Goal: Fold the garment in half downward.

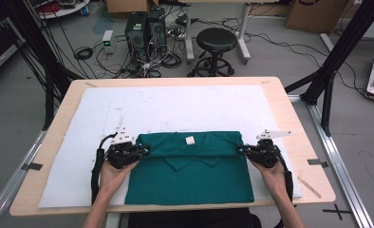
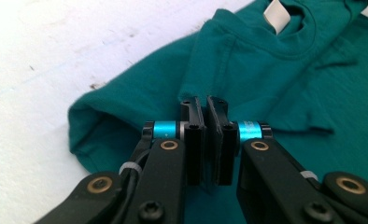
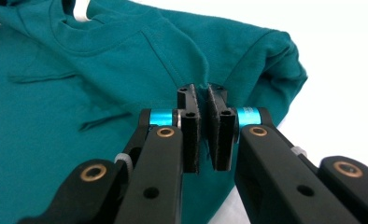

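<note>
Currently both grippers pinch the green shirt [image 1: 190, 171] at the fold's ends, left gripper [image 1: 142, 151] and right gripper [image 1: 242, 150], keeping the folded edge straight; shirt lies on white mat [image 1: 104, 114], near side.

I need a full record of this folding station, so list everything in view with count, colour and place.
shirt: one, dark green, folded on the near middle of the pad, top part turned over
label: one, white, at the shirt's neckline
foam pad: one, white, covering most of the table top
table: one, light wood, centre of the room
stool: one, black, round seat, on the floor beyond the table
computer towers: two, black, on the floor among cables
cardboard boxes: two, brown, far floor
left gripper: one, black, fingers shut on the shirt's left edge
right gripper: one, black, fingers shut on the shirt's right edge
forearms: two, entering from the near edge
</note>
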`<move>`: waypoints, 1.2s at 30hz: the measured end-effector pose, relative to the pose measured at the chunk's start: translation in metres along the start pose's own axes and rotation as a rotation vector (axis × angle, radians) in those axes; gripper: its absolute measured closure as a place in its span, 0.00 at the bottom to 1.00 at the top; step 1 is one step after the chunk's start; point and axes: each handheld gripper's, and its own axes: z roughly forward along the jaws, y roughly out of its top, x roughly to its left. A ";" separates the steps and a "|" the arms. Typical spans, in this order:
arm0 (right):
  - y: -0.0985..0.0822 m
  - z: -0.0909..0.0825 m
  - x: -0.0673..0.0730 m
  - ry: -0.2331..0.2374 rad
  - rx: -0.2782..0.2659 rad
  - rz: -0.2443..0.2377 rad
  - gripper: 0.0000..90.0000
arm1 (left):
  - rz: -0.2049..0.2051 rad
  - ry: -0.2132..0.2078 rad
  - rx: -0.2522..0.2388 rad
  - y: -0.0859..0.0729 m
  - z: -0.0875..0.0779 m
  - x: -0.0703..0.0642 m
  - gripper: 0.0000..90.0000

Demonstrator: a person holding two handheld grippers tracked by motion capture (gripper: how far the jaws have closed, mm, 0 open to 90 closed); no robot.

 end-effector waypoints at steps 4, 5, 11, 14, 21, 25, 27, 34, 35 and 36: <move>-0.006 -0.004 0.003 0.016 0.000 0.004 0.96 | -0.009 -0.015 0.002 -0.004 -0.003 -0.003 0.95; -0.010 -0.007 0.005 0.023 0.008 -0.003 0.96 | -0.015 -0.021 0.001 -0.006 -0.004 -0.004 0.95; -0.022 -0.016 0.015 0.050 0.014 -0.008 0.95 | -0.033 -0.053 0.006 -0.018 -0.016 -0.010 0.95; -0.027 -0.020 0.020 0.063 0.018 -0.016 0.95 | -0.034 -0.058 0.006 -0.022 -0.020 -0.013 0.95; -0.035 -0.023 0.027 0.063 0.035 -0.020 0.95 | -0.032 -0.066 0.028 -0.029 -0.020 -0.018 0.95; -0.037 -0.023 0.027 0.069 0.047 -0.020 0.84 | -0.053 -0.089 0.020 -0.029 -0.021 -0.014 0.87; -0.034 -0.023 0.024 0.082 0.049 0.008 0.74 | -0.082 -0.100 0.003 -0.025 -0.023 -0.009 0.73; -0.007 -0.014 0.026 0.120 0.025 0.020 0.55 | -0.105 -0.120 -0.042 0.003 -0.015 -0.005 0.58; -0.003 -0.010 0.026 0.119 0.032 0.013 0.54 | -0.109 -0.119 -0.039 0.005 -0.011 -0.004 0.58; 0.001 -0.005 0.026 0.112 0.042 0.011 0.53 | -0.112 -0.121 -0.024 0.007 -0.006 -0.004 0.58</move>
